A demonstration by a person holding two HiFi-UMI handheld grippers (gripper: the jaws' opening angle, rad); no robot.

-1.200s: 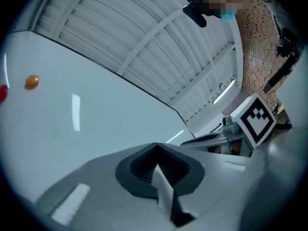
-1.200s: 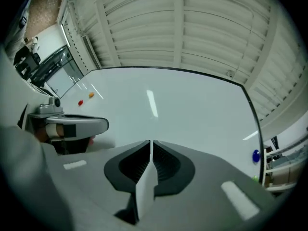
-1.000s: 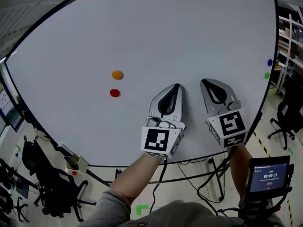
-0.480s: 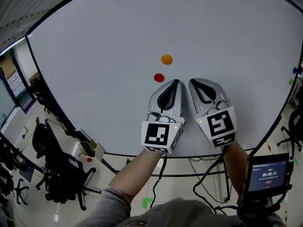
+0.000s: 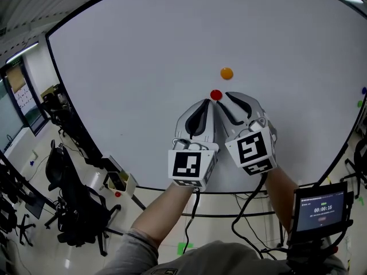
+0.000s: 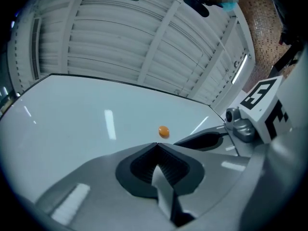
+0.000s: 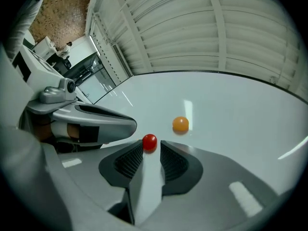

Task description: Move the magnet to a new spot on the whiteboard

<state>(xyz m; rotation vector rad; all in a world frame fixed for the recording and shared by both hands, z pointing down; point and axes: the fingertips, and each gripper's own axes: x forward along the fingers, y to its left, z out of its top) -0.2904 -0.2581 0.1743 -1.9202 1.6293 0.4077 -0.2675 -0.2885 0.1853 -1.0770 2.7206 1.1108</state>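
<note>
A person faces a large whiteboard (image 5: 143, 67) with a hand-held tool in each hand, both tools raised side by side against the board's white surface. The red magnet (image 5: 215, 94) sits stuck on the whiteboard near its middle. It lies right at the tips of the right tool (image 5: 225, 97). In the right gripper view, the red magnet (image 7: 149, 142) rests in the mouth of the right tool (image 7: 151, 146). That tool's jaws are opening, with a sliver of white showing between the magnet and the jaw on the right of that view. The ribbed black pads (image 7: 131, 161) behind the magnet are spread, not pinching it.

An orange magnet (image 5: 226, 73) clings to the board just above and to the right of the red magnet, apart from it. It shows in both gripper views (image 6: 163, 131) (image 7: 180, 124).

The left tool (image 5: 206, 102) hovers just to the left of the red magnet. Its jaws are pressed together with nothing between them, their tips meeting in a point in the left gripper view (image 6: 157, 144).

Far to the right of the red magnet, at the whiteboard's edge, are a blue magnet (image 5: 363, 90) and a green magnet (image 5: 360, 103). Below and to the right of the red magnet, past the board's lower edge, a small screen (image 5: 321, 208) glows with a timer. Dark office chairs (image 5: 69, 211) stand on the floor well down to the left of the red magnet.
</note>
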